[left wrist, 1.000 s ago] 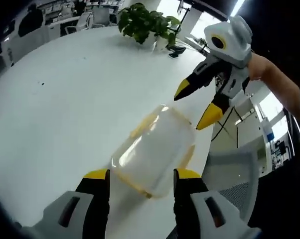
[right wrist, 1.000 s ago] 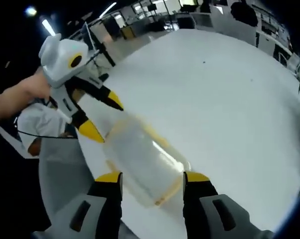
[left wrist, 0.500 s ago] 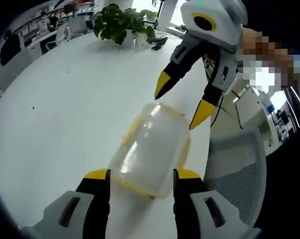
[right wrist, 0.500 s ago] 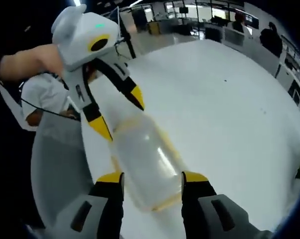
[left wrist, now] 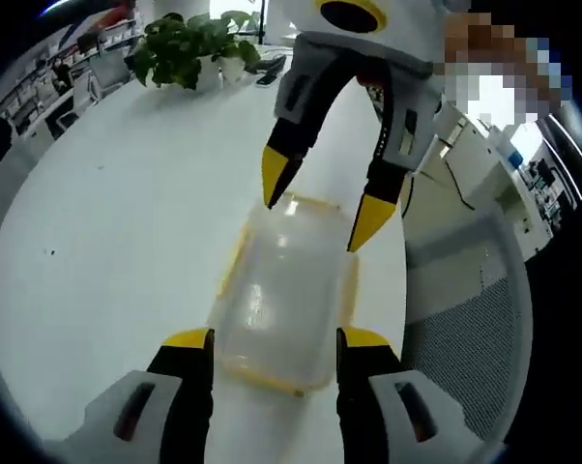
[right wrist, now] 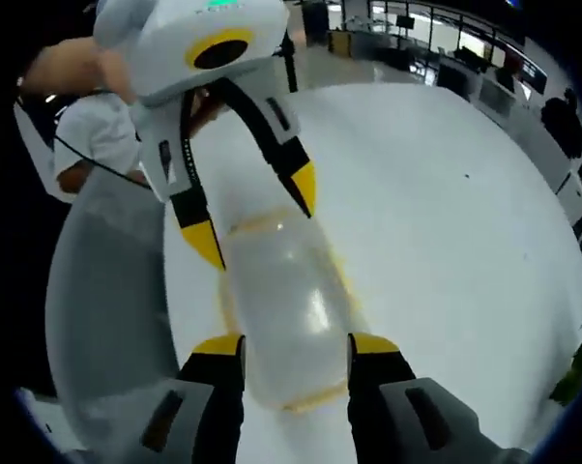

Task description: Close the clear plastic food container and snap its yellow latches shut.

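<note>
Container flanked at both ends.
Clear yellow-rimmed plastic food container [left wrist: 286,290] on white tabletop [left wrist: 117,222]; left claw [left wrist: 270,340] and right claw [right wrist: 296,348] spread apart.

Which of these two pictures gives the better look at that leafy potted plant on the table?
The left gripper view: the potted plant stands whole at the far side of the white table, leaves and pot visible. The right gripper view catches a few leaves at its right edge.

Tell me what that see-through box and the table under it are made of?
The food container looks like clear, glossy plastic: the table shows through it, with bright glints on top; its yellow rim looks like opaque plastic. The table has a smooth white matte surface, possibly laminate; I can't be sure.
</note>
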A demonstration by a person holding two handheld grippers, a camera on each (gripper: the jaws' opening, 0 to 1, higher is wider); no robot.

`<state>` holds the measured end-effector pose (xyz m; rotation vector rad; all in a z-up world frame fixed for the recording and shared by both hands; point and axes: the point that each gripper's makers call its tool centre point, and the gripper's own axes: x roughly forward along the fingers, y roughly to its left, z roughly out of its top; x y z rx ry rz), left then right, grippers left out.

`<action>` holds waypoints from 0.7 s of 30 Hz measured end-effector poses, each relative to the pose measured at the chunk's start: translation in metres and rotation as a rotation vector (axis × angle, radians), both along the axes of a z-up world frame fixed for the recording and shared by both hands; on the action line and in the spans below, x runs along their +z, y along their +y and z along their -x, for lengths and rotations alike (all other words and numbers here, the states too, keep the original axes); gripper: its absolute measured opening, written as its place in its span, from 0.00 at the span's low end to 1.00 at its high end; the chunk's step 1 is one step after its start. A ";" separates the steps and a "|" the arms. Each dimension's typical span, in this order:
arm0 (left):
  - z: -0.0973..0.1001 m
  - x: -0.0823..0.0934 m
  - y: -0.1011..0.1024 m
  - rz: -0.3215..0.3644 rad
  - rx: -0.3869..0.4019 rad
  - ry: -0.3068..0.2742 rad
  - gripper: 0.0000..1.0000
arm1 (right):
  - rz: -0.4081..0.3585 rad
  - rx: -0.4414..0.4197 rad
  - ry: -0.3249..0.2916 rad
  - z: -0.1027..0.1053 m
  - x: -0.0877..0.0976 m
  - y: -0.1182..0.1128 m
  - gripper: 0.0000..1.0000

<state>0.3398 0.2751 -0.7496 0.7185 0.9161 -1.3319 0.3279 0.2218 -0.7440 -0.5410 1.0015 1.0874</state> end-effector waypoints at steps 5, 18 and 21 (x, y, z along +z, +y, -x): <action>0.003 -0.002 -0.004 -0.012 -0.033 -0.015 0.48 | -0.003 0.029 -0.001 0.001 0.000 0.007 0.38; 0.003 -0.003 -0.016 -0.026 -0.088 -0.035 0.44 | 0.022 0.116 -0.018 0.000 -0.008 0.017 0.37; 0.005 -0.006 -0.018 -0.027 -0.087 -0.025 0.43 | 0.032 0.122 -0.019 -0.001 -0.011 0.017 0.38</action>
